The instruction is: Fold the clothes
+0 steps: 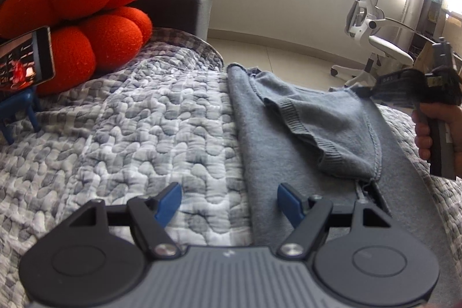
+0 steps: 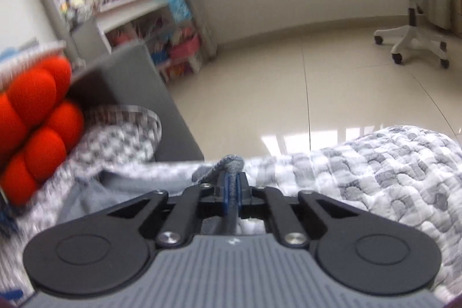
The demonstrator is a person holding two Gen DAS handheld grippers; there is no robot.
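Jaws of the right gripper (image 2: 231, 188) pinch a ribbed edge of the grey sweater (image 1: 303, 140); the left gripper (image 1: 229, 202) hangs spread, nothing between its blue pads. Soft and fleecy, the sweater lies partly folded, one cuffed sleeve across it, on the quilted bedspread (image 1: 130, 134).

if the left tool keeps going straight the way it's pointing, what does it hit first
Most likely the quilt right beside the left edge of the grey sweater: the open left tool straddles that edge, angled down. Depth is hard to judge.
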